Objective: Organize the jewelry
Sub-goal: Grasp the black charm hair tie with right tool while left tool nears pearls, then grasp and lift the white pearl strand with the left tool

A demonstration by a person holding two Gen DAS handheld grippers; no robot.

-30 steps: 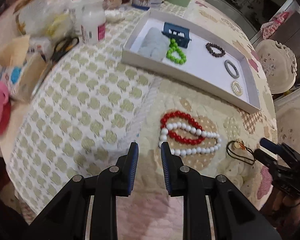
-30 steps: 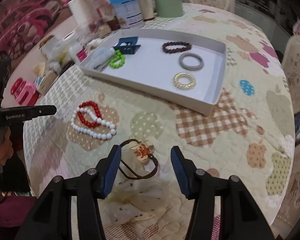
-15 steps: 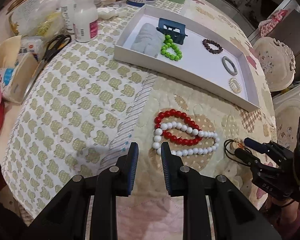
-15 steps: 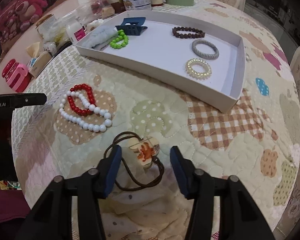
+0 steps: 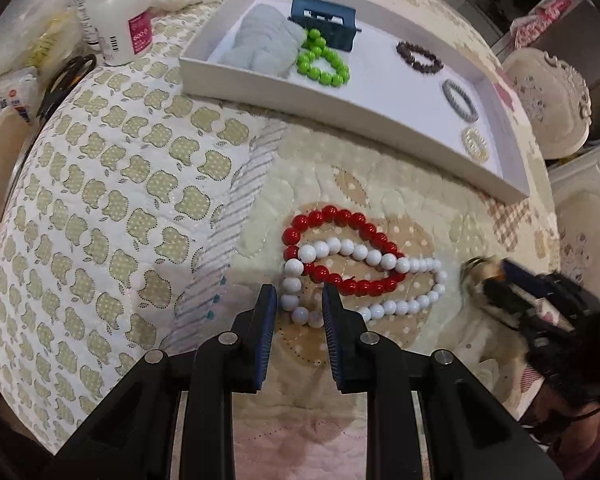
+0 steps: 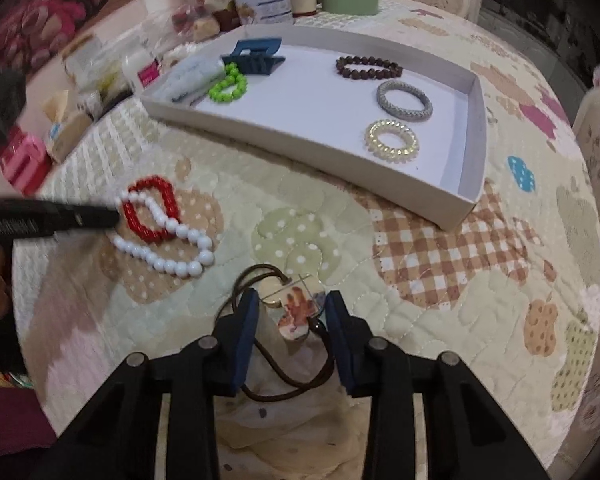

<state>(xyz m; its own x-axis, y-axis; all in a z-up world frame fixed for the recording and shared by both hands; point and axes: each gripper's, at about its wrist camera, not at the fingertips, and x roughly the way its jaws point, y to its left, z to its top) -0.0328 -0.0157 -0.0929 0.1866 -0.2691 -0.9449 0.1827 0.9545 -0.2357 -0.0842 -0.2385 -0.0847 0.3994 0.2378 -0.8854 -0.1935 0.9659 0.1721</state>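
We judge our right gripper (image 6: pixel 290 316), its jaws just closing around but not yet pinching the flat painted pendant on a brown cord (image 6: pixel 296 306) near us on the quilted surface (image 6: pixel 440 300), may snag only cord, while our left gripper (image 5: pixel 299 306), spread over the white bead strand (image 5: pixel 300 314), risks dragging the tangled red bead loop (image 5: pixel 340 248).

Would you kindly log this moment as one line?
left gripper: open, fingers astride white bead necklace | right gripper: closing around cord pendant | white tray: five pieces

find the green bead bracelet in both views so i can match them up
Left wrist: green bead bracelet sits upper centre, in the white tray's near-left part, touching the blue hair clip.
Right wrist: green bead bracelet sits upper left, at the tray's left end.
Shared landmark: the blue hair clip.
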